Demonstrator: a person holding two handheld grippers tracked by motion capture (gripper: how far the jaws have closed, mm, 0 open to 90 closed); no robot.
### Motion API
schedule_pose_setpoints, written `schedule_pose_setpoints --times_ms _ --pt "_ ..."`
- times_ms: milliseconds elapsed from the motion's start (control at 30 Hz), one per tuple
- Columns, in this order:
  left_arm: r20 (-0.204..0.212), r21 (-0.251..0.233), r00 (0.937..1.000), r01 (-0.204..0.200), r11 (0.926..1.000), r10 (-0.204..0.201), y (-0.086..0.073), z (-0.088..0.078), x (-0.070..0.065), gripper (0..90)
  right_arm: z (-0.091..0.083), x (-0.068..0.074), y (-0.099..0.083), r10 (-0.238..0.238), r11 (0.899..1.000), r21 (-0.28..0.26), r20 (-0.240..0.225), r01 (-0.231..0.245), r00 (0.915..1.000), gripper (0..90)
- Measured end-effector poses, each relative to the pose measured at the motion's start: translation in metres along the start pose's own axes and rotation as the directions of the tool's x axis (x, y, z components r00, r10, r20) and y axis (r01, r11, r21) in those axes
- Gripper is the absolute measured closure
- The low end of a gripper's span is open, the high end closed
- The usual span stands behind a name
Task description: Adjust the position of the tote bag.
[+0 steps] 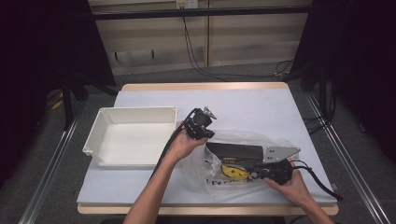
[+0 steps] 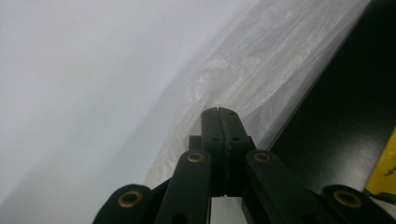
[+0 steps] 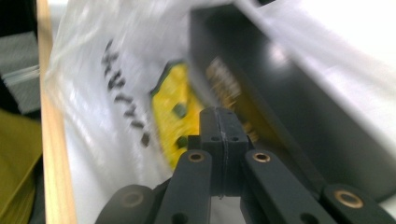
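Left tongs [image 1: 207, 134]: I see them clenched, empty, at the bag's 11 o'clock edge.
Right tongs [image 1: 258, 173]: clenched on the plastic bag [image 1: 224, 184].
Black box [image 1: 236, 152]: inside bag, tabletop [image 1: 252, 102] centre-right.
White tray [image 1: 135, 114]: 9 o'clock.

Crinkled clear plastic bag [image 1: 219, 179] with black lettering is lying on the table's near right area, enclosing a flat black box [image 1: 234, 151] bearing a yellow label [image 1: 235, 172].

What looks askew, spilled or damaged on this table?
Nothing spilled or damaged. The black box lies askew inside a crumpled clear plastic bag, not in the white tray beside it.
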State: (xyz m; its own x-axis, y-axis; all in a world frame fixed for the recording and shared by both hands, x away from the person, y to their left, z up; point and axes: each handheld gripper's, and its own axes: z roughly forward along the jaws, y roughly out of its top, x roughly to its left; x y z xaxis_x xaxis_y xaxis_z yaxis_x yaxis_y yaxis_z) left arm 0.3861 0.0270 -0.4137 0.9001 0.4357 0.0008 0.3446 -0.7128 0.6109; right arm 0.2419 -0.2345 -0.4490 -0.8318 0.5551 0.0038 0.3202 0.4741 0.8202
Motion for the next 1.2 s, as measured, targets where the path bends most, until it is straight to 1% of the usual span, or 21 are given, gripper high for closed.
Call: schedule_pose_setpoints --times_ms 33,133,200,233,300,367,533,567,633,700,733,767,800,833,867,933,967,1000,1100,1133,1200 --pt "0.001 -0.026 1.0000 0.003 0.9997 -0.003 -0.001 -0.004 -0.002 90.0 -0.004 -0.003 0.002 0.011 1.000 -0.019 0.008 -0.011 0.9999 90.0" --pt "-0.009 -0.059 0.9998 -0.016 0.9981 0.015 -0.007 -0.014 -0.008 90.0 -0.013 -0.012 0.009 0.013 0.999 -0.053 0.041 -0.011 0.9990 90.0" --pt "-0.006 -0.093 0.9996 -0.029 0.9952 0.029 -0.012 -0.020 -0.015 90.0 -0.018 -0.020 0.013 0.033 0.997 -0.075 0.054 -0.029 0.9980 90.0" --pt "-0.011 -0.102 0.9989 -0.047 0.9937 0.046 -0.014 -0.024 -0.019 90.0 -0.019 -0.025 0.014 0.038 0.996 -0.078 0.068 -0.032 0.9970 90.0" --pt "-0.012 -0.106 0.9986 -0.053 0.9929 0.052 -0.020 -0.028 -0.024 90.0 -0.021 -0.033 0.015 0.050 0.996 -0.082 0.084 -0.043 0.9952 90.0" --pt "-0.016 -0.093 0.9982 -0.059 0.9939 0.058 -0.027 -0.029 -0.026 90.0 -0.021 -0.042 0.017 0.059 0.995 -0.084 0.108 -0.050 0.9923 90.0" --pt "-0.051 -0.023 0.9970 -0.059 0.9980 0.058 -0.046 -0.024 -0.030 90.0 -0.017 -0.062 0.020 0.095 0.993 -0.078 0.140 -0.084 0.9856 90.0" --pt "-0.052 -0.011 0.9969 -0.059 0.9982 0.058 -0.050 -0.022 -0.030 90.0 -0.013 -0.065 0.020 0.101 0.994 -0.067 0.149 -0.092 0.9837 90.0" --pt "-0.083 0.010 0.9948 -0.058 0.9982 0.059 -0.057 -0.019 -0.032 90.0 -0.006 -0.072 0.017 0.111 0.993 -0.044 0.163 -0.105 0.9804 90.0" --pt "-0.075 0.041 0.9942 -0.074 0.9964 0.077 -0.061 -0.016 -0.037 90.0 0.002 -0.077 0.013 0.113 0.994 -0.010 0.180 -0.113 0.9772 90.0" --pt "-0.094 0.052 0.9925 -0.074 0.9959 0.079 -0.063 -0.014 -0.038 90.0 0.004 -0.080 0.012 0.117 0.993 -0.006 0.184 -0.118 0.9758 90.0" --pt "-0.094 0.063 0.9927 -0.069 0.9956 0.075 -0.065 -0.012 -0.038 90.0 0.005 -0.084 0.010 0.131 0.991 -0.011 0.179 -0.131 0.9751 90.0" --pt "-0.075 0.071 0.9952 -0.056 0.9959 0.062 -0.067 -0.009 -0.036 90.0 0.005 -0.087 0.009 0.139 0.990 -0.008 0.184 -0.140 0.9731 90.0" --pt "-0.066 0.086 0.9952 -0.067 0.9940 0.072 -0.070 -0.007 -0.035 90.0 0.006 -0.089 0.008 0.140 0.990 -0.002 0.187 -0.142 0.9723 90.0" --pt "-0.055 0.093 0.9963 -0.060 0.9938 0.066 -0.073 -0.004 -0.035 90.0 0.007 -0.091 0.006 0.143 0.989 0.009 0.192 -0.148 0.9710 90.0" --pt "-0.052 0.103 0.9961 -0.066 0.9924 0.072 -0.078 -0.002 -0.037 90.0 0.011 -0.093 0.000 0.144 0.988 0.032 0.193 -0.153 0.9707 90.0" --pt "-0.047 0.116 0.9947 -0.085 0.9896 0.091 -0.079 -0.002 -0.037 90.0 0.013 -0.094 -0.003 0.152 0.986 0.039 0.186 -0.161 0.9708 90.0" --pt "-0.056 0.100 0.9956 -0.070 0.9925 0.076 -0.081 -0.002 -0.039 90.0 0.015 -0.095 -0.005 0.152 0.985 0.053 0.188 -0.164 0.9704 90.0" --pt "-0.046 0.109 0.9952 -0.081 0.9907 0.086 -0.084 -0.004 -0.037 90.0 0.018 -0.101 -0.010 0.168 0.981 0.066 0.195 -0.184 0.9664 90.0" --pt "-0.046 0.095 0.9965 -0.065 0.9933 0.070 -0.085 -0.004 -0.038 90.0 0.018 -0.103 -0.011 0.174 0.979 0.066 0.199 -0.191 0.9644 90.0" --pt "-0.050 0.093 0.9955 -0.076 0.9928 0.080 -0.087 -0.005 -0.038 90.0 0.021 -0.103 -0.013 0.171 0.978 0.085 0.209 -0.193 0.9627 90.0"
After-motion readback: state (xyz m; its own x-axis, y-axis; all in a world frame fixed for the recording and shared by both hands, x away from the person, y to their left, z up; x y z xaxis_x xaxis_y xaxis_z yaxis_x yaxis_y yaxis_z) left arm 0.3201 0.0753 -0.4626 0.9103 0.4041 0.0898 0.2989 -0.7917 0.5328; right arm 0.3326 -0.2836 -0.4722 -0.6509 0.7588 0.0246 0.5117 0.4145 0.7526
